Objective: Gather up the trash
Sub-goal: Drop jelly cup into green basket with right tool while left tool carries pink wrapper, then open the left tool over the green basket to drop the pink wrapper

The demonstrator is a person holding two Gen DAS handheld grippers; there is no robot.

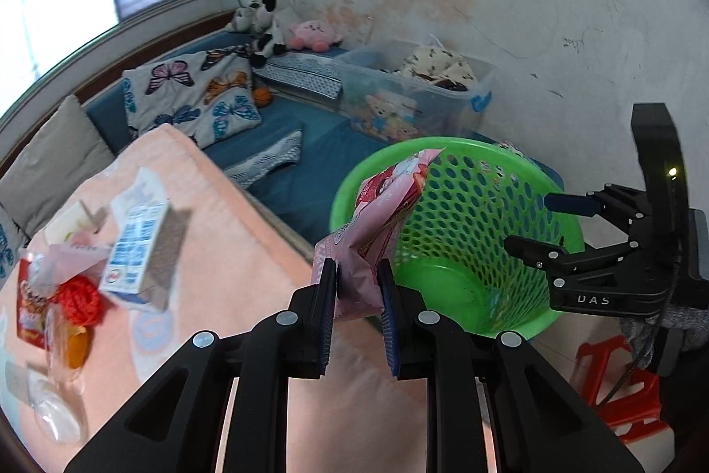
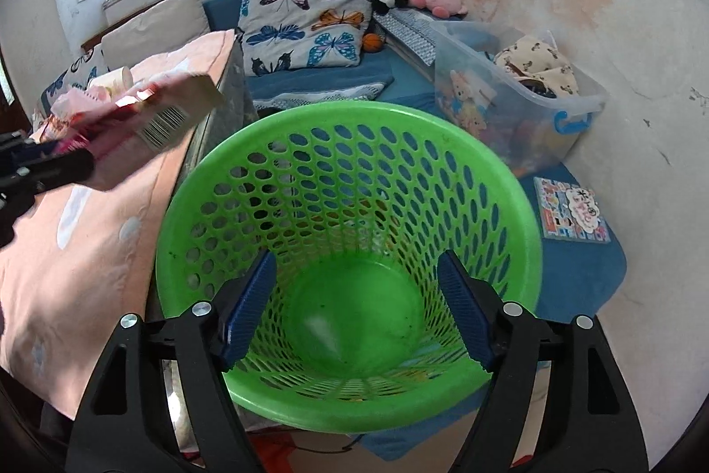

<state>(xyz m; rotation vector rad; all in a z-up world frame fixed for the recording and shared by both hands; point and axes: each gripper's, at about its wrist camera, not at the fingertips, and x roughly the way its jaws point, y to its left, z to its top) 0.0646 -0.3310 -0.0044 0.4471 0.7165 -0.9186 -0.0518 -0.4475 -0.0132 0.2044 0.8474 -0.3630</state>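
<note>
Trash remains on the pink-covered table (image 1: pixel 230 233): a milk carton (image 1: pixel 139 247), a red net ball (image 1: pixel 79 300), a red packet (image 1: pixel 29 313) and clear plastic pieces (image 1: pixel 53 415), all clustered at its far left end. The left gripper (image 1: pixel 356 291) is clamped on a pink snack wrapper (image 1: pixel 381 224), its blue pads pinching the wrapper's lower end; the crumpled upper part leans over the near rim of the green basket (image 1: pixel 461 216). The wrapper is not yet inside. The basket stands just beside the table edge, upright; only a few dark specks show on its floor. The right gripper (image 2: pixel 356 309) hovers above the basket mouth with its fingers (image 2: pixel 250 304) spread wide and nothing between them. Behind the basket sit a clear storage box (image 2: pixel 509 105) and a butterfly-print cushion (image 2: pixel 305 25) on blue bedding.
</note>
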